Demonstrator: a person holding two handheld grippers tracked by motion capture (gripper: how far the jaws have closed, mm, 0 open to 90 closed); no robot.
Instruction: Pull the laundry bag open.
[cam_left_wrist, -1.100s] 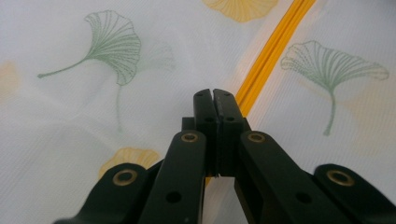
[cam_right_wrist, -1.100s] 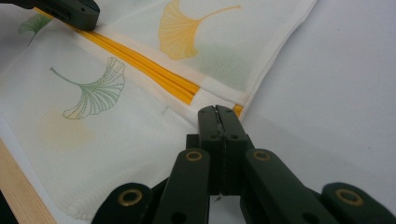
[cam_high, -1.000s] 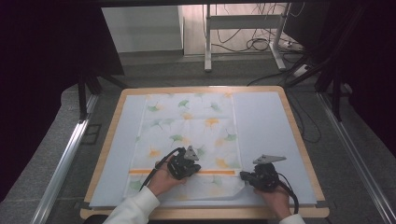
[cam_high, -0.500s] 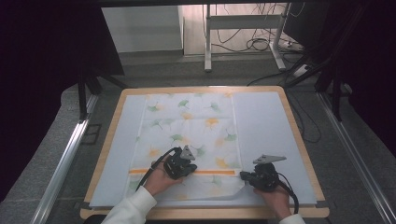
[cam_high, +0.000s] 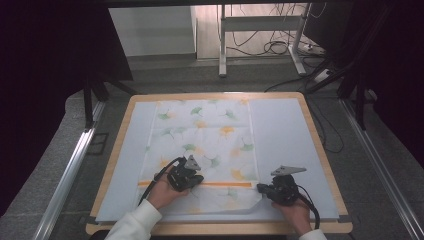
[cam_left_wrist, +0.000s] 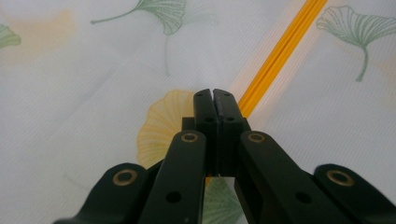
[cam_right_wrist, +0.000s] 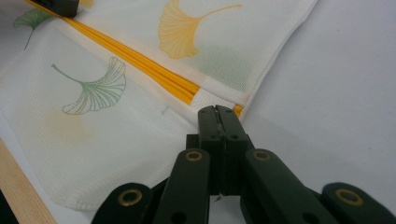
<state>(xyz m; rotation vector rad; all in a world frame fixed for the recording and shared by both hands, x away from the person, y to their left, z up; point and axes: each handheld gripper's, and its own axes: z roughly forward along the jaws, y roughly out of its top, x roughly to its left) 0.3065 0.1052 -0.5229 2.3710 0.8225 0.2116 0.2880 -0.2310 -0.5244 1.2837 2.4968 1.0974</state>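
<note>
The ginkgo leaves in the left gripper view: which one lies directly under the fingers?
The yellow leaf, partly hidden by the shut left gripper; the other leaves nearby are green.

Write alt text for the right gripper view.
The right gripper, jaws shut, rests at the edge of a white cloth printed with ginkgo leaves, beside its orange stripe. Pale blue table cover lies to the right.

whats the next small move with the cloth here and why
Probably slide the left gripper along the orange stripe to press the fold flat. The leaf-print cloth has its near edge folded over, both grippers have their jaws shut with nothing between them, and the right gripper rests at the fold's right end, seemingly pinning it.
</note>
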